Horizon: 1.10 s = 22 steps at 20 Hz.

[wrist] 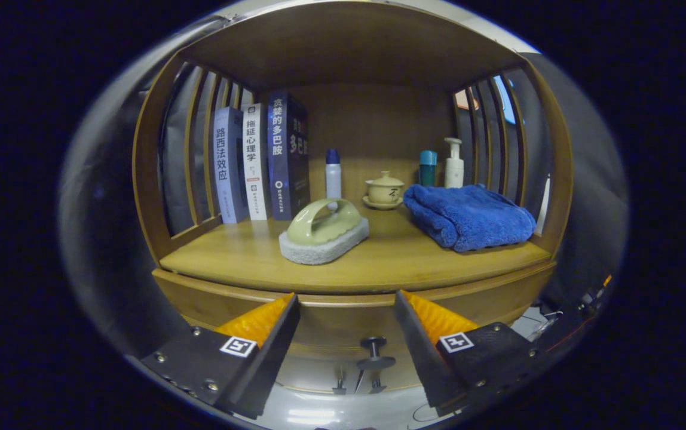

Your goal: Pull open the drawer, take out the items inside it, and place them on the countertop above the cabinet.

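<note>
The hand-held gripper point(346, 322) is held spread wide, nothing pinched, before the closed drawer point(349, 325), whose dark knob point(374, 352) is seen between the fingers. Beyond them, on the countertop point(379, 263) (a slatted wooden shelf unit), a scrub brush point(324, 230), a folded blue towel point(468, 218), books point(259, 161), a lidded cup point(384, 190) and bottles point(333, 173) are set.

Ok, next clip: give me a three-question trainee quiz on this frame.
1. True or false: the drawer is already pulled open.
2. What lies between the gripper fingers: A) blue towel B) drawer knob C) scrub brush?
3. Fill in: three books stand at the shelf's ____ side.

Key: 1 false, it looks closed; 2 B, fingers open and apart from it; 3 left.
</note>
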Each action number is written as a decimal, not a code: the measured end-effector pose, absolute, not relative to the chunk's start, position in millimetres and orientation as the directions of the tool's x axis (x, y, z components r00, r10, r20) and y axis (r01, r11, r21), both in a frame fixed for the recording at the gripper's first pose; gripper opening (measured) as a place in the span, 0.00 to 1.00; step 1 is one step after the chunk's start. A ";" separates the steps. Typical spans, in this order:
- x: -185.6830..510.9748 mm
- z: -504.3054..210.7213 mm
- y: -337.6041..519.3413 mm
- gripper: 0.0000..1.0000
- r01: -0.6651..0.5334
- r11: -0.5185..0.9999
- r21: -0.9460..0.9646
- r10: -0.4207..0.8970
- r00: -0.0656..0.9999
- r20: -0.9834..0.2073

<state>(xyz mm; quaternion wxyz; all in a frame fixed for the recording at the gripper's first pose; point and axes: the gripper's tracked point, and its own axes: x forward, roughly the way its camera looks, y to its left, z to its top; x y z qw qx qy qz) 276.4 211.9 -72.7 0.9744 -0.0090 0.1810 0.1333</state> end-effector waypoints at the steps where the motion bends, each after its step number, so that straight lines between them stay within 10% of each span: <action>1: 271.0 -73.5 215.0 0.96 -0.298 0.954 0.020 0.283 0.882 -0.375; 14: 202.4 -83.7 87.3 0.90 -0.507 0.831 -0.230 0.347 0.794 -0.499; 22: 209.3 -105.8 -40.1 0.89 -0.440 0.883 -0.165 0.341 0.841 -0.421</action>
